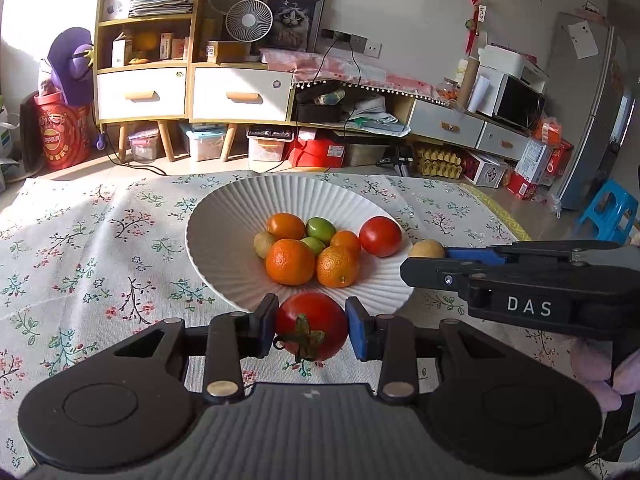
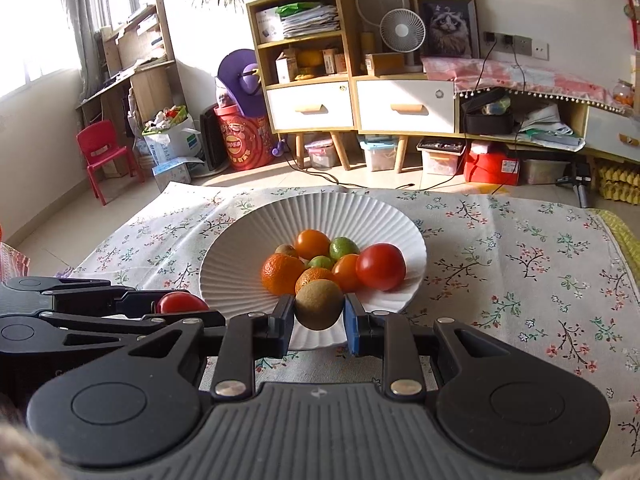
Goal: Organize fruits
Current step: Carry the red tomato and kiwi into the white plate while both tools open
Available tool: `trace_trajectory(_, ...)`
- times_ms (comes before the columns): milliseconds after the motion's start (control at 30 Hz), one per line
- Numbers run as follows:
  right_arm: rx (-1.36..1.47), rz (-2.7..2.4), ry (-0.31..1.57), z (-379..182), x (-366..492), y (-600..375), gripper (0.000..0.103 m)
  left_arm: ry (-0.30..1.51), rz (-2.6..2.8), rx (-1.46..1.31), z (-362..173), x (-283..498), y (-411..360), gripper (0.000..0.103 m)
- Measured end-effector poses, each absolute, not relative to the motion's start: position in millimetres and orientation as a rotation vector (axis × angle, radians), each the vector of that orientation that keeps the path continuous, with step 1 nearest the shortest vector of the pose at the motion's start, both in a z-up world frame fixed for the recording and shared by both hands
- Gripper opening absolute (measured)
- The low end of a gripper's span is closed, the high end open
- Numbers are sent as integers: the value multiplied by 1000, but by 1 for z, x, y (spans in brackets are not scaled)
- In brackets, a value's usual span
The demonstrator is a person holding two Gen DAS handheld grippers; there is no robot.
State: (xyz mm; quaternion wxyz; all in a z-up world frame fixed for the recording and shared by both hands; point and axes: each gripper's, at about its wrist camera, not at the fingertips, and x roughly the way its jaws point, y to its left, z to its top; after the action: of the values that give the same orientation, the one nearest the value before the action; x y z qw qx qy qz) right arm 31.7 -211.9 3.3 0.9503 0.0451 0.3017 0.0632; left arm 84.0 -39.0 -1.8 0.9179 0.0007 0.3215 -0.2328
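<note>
On a desk (image 1: 80, 248) spread with a flowered cloth, the left tongs (image 1: 312, 330) grip a red tomato (image 1: 311, 327) by its sides, green stem toward the camera, just short of the near rim of a ribbed white plate (image 1: 224, 216). The plate already carries most of the fruit: a tight heap of oranges (image 1: 290, 261), two green limes (image 1: 321, 230) and a kiwi (image 1: 264, 244), with a second tomato (image 1: 380, 236) resting at the heap's right edge. Further right, the right tongs (image 2: 318, 318) are clamped on a brown kiwi (image 2: 319, 304), which hangs at the plate's near edge, close in front of the pile.

Judging by what lies on the plate, the sorting appears well advanced. Only the two pieces held in the tongs remain outside the heap, and no loose fruit shows on the cloth in either view. What looks left is to set the tomato and the kiwi down on the plate and let go; bare ribbed surface is visible on its left and far sides.
</note>
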Motion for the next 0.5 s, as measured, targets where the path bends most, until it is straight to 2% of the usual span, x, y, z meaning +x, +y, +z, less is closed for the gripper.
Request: trace_trajectory(500, 68, 99, 663, -7, 49, -222, 24, 682, -471, 36, -14, 107, -59, 39)
